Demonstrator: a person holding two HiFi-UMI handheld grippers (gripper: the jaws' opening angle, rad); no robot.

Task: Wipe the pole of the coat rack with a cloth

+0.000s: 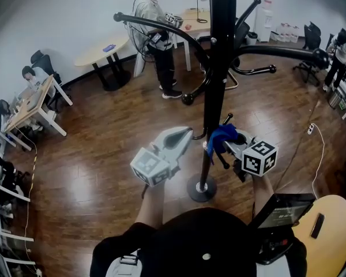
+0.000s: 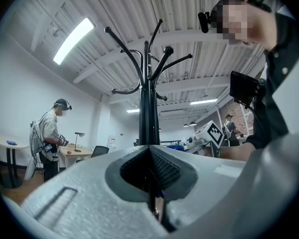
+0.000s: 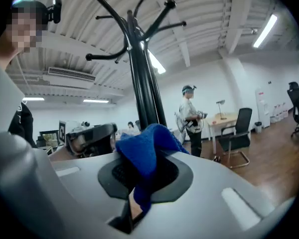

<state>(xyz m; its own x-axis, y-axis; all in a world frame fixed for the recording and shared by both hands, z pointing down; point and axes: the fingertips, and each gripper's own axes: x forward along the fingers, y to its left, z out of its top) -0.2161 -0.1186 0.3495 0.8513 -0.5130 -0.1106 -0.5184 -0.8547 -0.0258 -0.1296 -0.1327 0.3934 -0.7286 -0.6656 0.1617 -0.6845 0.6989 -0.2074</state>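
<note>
the coat rack's black pole [image 1: 217, 91] stands upright on a round base [image 1: 202, 189] on the wooden floor [image 1: 92, 154], right in front of you. the blue cloth [image 1: 222, 136] sits low on the pole, against its right side, above the base; it looks to be touching the pole, though the head view does not settle that. your right gripper [image 1: 228, 146] has its jaws clamped on the cloth, and in the right gripper view the cloth [image 3: 144, 151] bunches up out of the right gripper [image 3: 139, 178] with the pole [image 3: 147, 98] rising just behind it. your left gripper [image 1: 183, 134] is on the pole's left side, near it and at about the same height, jaws pointing toward the pole. the left gripper view shows the left gripper [image 2: 150, 176] with its jaws together and nothing between them, the pole [image 2: 149, 118] straight ahead. beyond the rack, a person [image 1: 158, 39] stands beside a round table [image 1: 98, 53].
</note>
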